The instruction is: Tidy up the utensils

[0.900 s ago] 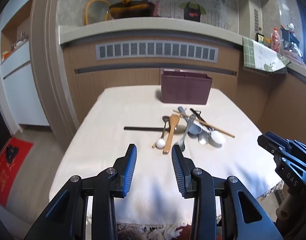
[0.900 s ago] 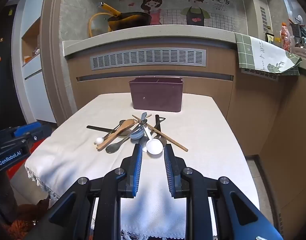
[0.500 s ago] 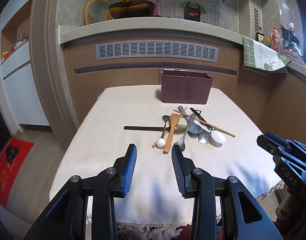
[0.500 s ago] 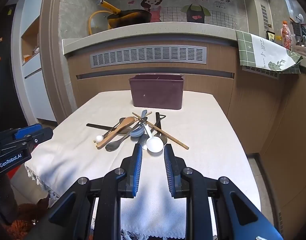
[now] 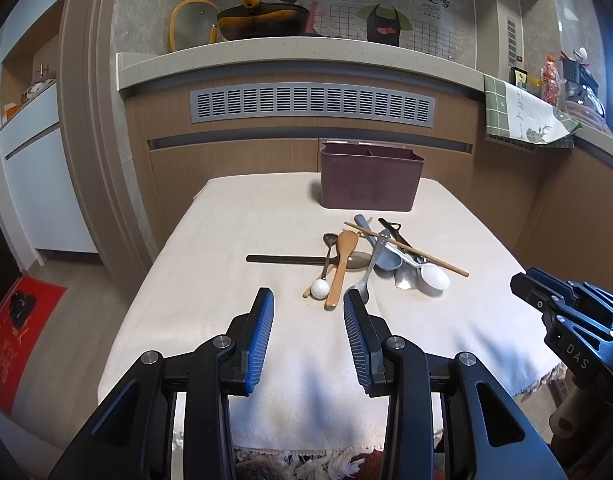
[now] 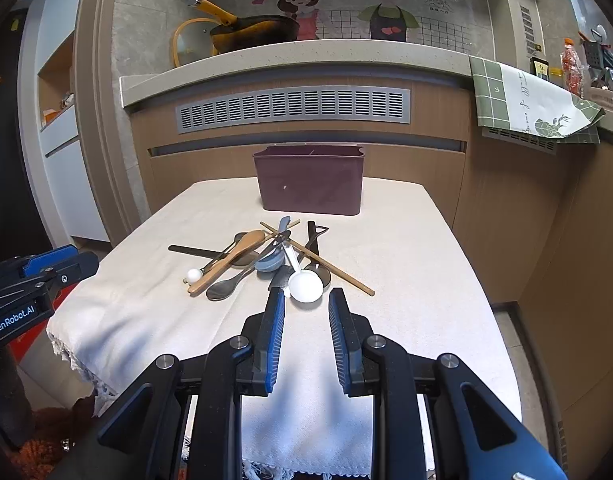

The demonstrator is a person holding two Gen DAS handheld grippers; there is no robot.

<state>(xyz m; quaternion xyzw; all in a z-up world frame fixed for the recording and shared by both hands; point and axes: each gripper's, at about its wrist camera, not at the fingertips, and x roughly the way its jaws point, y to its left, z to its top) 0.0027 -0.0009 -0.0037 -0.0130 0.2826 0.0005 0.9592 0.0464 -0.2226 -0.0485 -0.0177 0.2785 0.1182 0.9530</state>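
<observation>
Behind your worktop point(image 5: 226, 280) stands a brown cabinet wall with a gray vent point(image 5: 312, 105). A pan point(image 6: 254, 32) with a yellow handle sits on the ledge above it, and a green towel point(image 6: 534, 108) hangs at the right. Nothing stands between your grippers and the pile.

The utensils point(image 6: 266, 260) lie in one crossed heap in the middle of the white cloth. The dark red box point(image 6: 310, 184) stands just behind them, near the far edge.

Your left gripper point(image 5: 308, 300) has its jaws wide open and holds nothing. The wooden spoon point(image 5: 342, 264) and a small white ball end point(image 5: 320, 288) lie just past its tips. Your right gripper point(image 6: 306, 300) is also open and empty. The white spoon point(image 6: 305, 286) lies right at its tips, just ahead of the gap.

You can count one box, one wooden spoon, one white spoon and two chopsticks point(image 6: 326, 265). The other pieces overlap too much to count.
</observation>
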